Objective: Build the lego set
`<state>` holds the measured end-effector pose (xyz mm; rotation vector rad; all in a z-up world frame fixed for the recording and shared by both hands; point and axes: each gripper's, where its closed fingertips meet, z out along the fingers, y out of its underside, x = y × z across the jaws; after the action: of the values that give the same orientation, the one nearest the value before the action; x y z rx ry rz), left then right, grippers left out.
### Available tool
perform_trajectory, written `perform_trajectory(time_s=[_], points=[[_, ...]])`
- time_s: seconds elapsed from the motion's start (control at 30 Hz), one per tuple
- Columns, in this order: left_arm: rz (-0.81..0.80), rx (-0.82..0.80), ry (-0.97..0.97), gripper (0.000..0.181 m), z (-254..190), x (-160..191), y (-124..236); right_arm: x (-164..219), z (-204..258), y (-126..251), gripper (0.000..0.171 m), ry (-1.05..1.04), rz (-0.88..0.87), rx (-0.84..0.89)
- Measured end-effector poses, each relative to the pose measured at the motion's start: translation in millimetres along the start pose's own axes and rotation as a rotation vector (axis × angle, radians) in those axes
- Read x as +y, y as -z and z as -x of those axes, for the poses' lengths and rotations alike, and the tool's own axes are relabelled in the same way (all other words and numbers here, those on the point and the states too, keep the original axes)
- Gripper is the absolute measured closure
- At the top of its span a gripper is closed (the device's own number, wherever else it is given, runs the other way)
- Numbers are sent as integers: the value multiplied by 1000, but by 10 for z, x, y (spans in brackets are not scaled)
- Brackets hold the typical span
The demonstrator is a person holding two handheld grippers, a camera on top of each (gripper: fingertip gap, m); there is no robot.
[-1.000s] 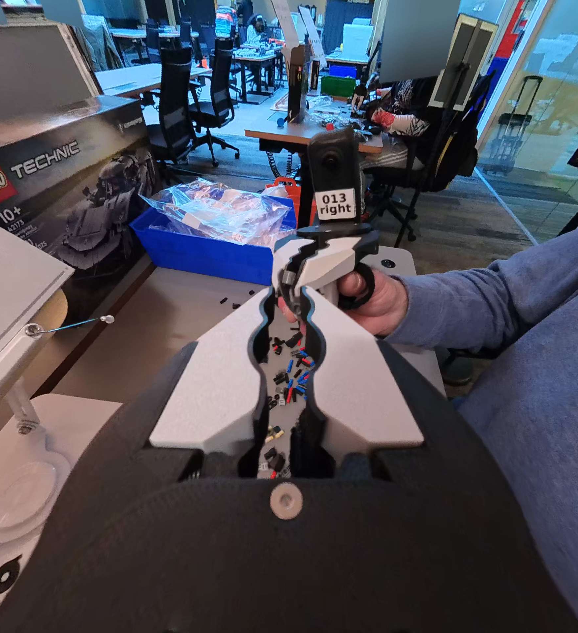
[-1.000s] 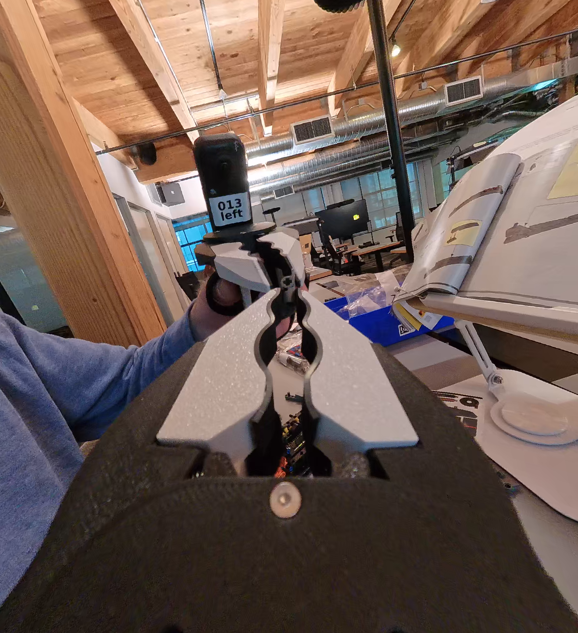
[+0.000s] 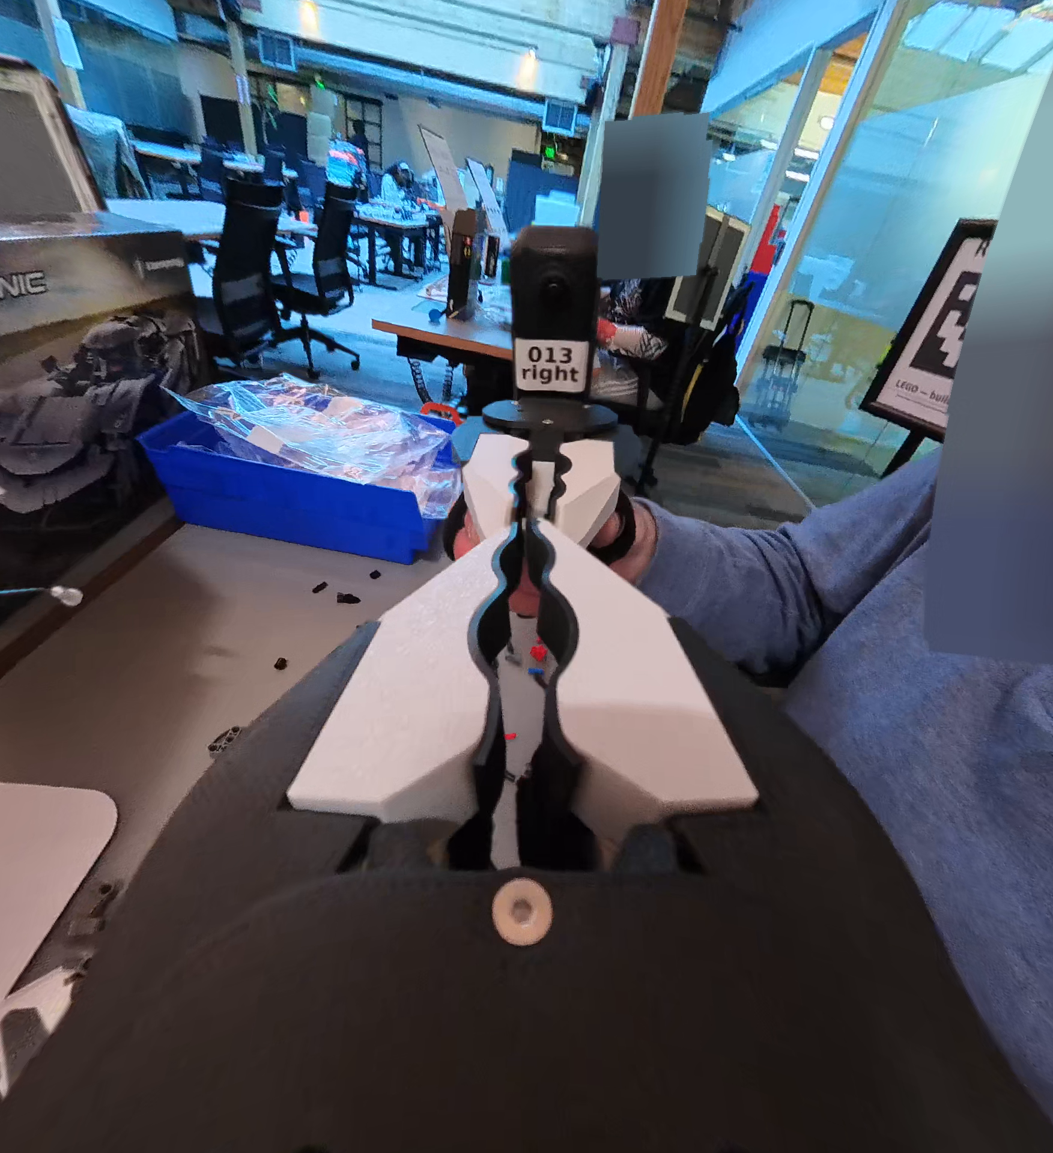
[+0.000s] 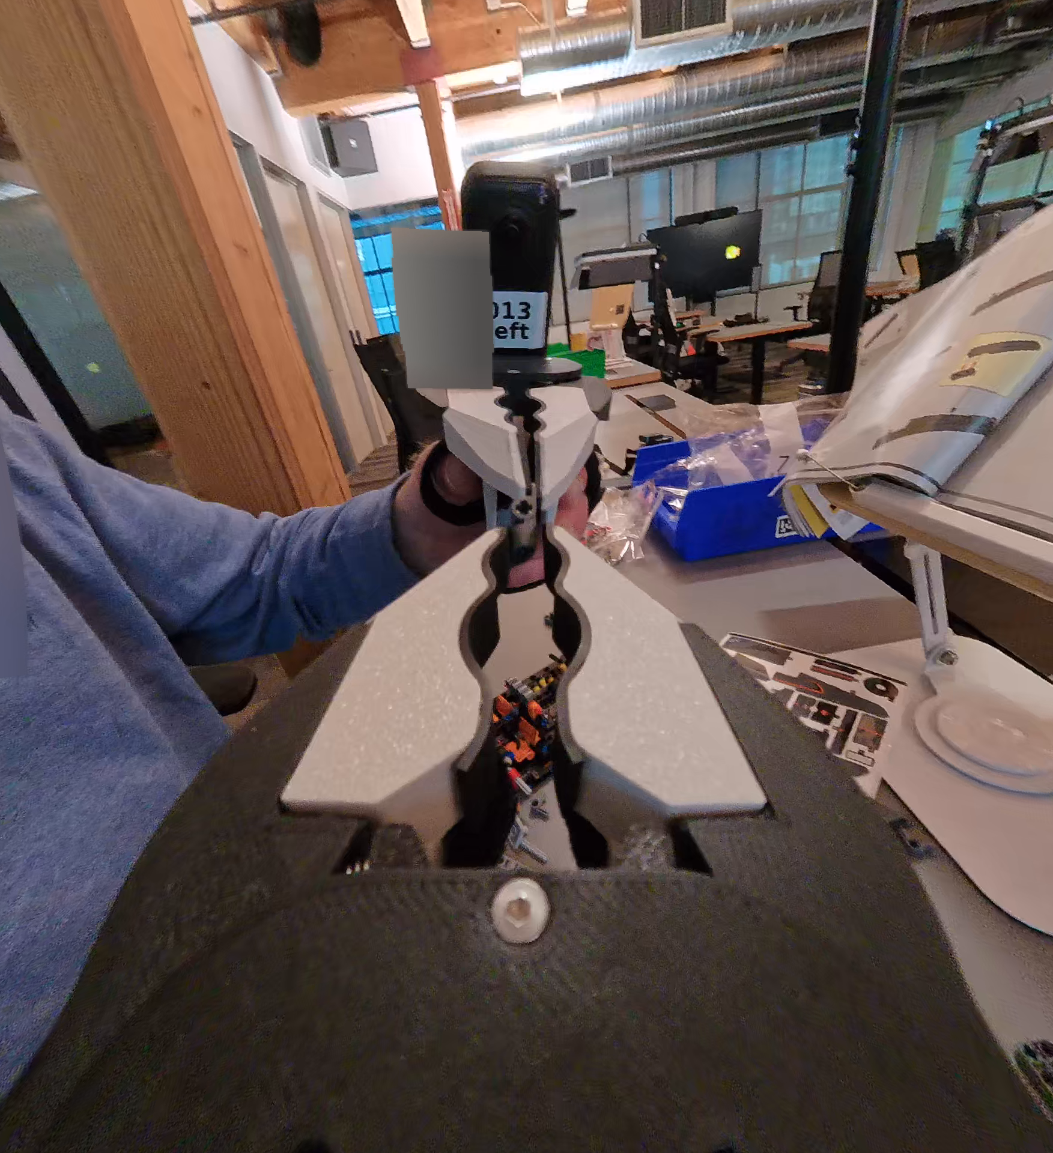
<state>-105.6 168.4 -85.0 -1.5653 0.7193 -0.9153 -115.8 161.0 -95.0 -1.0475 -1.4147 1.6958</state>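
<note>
L to R in the left wrist view: the dark set box [image 3: 68,349] is standing at the far left w/ the blue bin [image 3: 299,505] of clear parts bags [image 3: 324,424] beside it; black pins [image 3: 343,596] are lying loose on the grey table [image 3: 137,674]; the left gripper [image 3: 522,530] is pointing at the right gripper [image 3: 533,493], tips meeting mid-air, well above the table. In the right wrist view, a small grey lego piece [image 4: 522,518] w/ a cross hole is sitting betw. the left gripper's narrow fingers, so it seems pinched there; the right gripper's tips are nearly closed right at that piece, but I cannot tell if they are clamping it too. The orange-and-black partial build [image 4: 524,717] is lying on the table below, w/ the sticker sheet [image 4: 823,699] and the open instruction booklet [image 4: 979,437] on its stand further right. Step, as I judge: mating or handing over one small part, approx. mid-build; next needs the axes lined up, then a straight, firm push w/o twisting.
</note>
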Motion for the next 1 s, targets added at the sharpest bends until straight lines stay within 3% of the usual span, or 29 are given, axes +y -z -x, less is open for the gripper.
perform_trajectory(time_s=[0.1, 0.5, 0.57, 1.0], points=[[-73, -36, 22, 181, 47, -35, 145, 23, -81, 19, 153, 18, 34, 66], [-271, -119, 154, 181, 390, 154, 867, 597, -395, 196, 165, 173, 397, 321], [-283, -126, 166, 181, 446, 212, 921, 730, -444, 232, 171, 170, 421, 350], [-329, -160, 243, 181, 702, 553, 1117, 1481, -692, 511, 171, 107, 588, 472]])
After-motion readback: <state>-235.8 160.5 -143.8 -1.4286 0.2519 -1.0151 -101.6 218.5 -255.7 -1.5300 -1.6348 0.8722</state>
